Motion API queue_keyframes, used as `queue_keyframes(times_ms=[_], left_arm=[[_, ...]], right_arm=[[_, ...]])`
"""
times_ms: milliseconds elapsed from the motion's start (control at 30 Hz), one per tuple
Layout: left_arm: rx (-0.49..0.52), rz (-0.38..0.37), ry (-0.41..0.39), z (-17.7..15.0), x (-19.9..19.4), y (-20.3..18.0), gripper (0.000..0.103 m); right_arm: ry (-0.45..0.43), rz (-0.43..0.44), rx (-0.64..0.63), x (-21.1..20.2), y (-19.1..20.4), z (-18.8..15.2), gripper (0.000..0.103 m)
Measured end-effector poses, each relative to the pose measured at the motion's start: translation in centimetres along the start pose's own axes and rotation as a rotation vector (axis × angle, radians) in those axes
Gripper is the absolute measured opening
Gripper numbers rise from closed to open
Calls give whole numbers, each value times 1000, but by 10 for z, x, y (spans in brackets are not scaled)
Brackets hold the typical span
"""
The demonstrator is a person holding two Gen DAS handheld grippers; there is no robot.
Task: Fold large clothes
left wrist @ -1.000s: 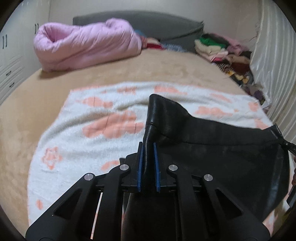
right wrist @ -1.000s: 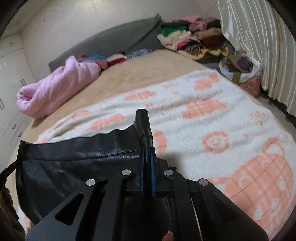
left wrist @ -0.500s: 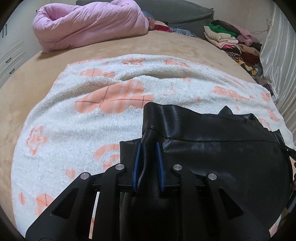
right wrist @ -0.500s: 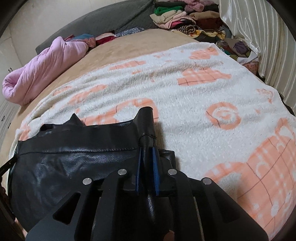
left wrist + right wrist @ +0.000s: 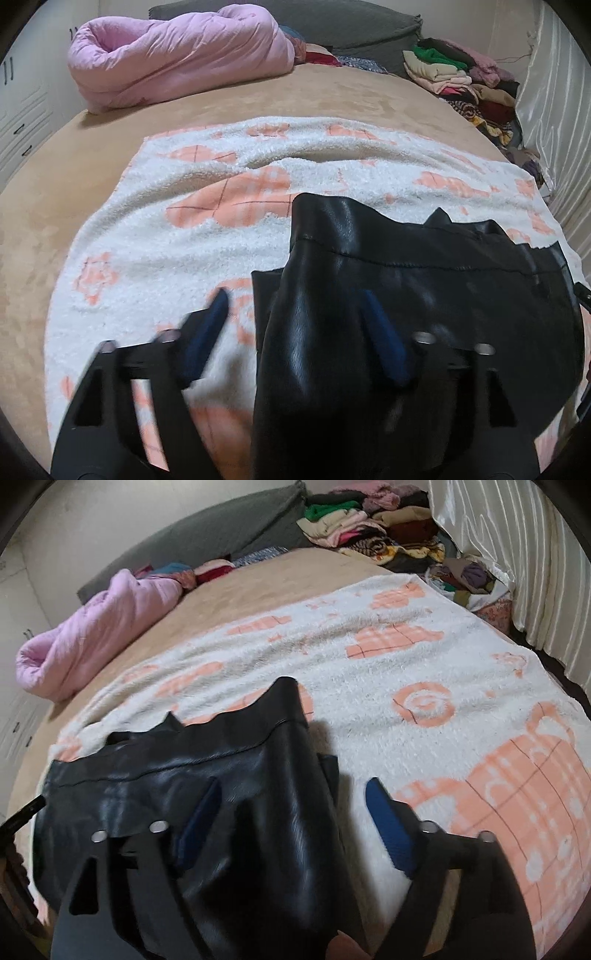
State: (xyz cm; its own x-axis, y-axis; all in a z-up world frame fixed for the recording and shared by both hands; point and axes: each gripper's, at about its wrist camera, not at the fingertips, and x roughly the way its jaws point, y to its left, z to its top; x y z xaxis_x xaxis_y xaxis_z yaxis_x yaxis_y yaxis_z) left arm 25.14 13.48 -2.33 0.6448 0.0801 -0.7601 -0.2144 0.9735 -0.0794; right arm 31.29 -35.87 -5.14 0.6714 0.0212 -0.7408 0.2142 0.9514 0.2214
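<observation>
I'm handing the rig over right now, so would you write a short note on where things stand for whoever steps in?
Left gripper: open, fingers either side of the black leather garment, not clamping it.
Right gripper: open as well, straddling the garment's other corner.
Garment: lies on the white and peach blanket on the bed, one layer doubled over another, top hem towards the pink duvet.
Done: a fold laid down and let go.
Left: probably smooth it, fold again, then set it aside.
</observation>
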Motion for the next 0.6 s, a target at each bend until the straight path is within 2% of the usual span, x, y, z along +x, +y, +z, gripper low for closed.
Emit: queue_keyframes(times_ms=[33,167,367,600], left_arm=[[-1,-7,-5,-1,-4,1,77],[-9,-11,-7,-3,-16,2,90],[-24,-25,-13,-10,-32,2,93],[-41,-33,14,-25,-34,7,93]], right_arm=[[-4,1,-2,-5,0,-2,88],[-22,41,12,-28,-1,-14,92],[-26,77,11,-52,1,-30,94],[8,95,2,-59,5,-46,96]])
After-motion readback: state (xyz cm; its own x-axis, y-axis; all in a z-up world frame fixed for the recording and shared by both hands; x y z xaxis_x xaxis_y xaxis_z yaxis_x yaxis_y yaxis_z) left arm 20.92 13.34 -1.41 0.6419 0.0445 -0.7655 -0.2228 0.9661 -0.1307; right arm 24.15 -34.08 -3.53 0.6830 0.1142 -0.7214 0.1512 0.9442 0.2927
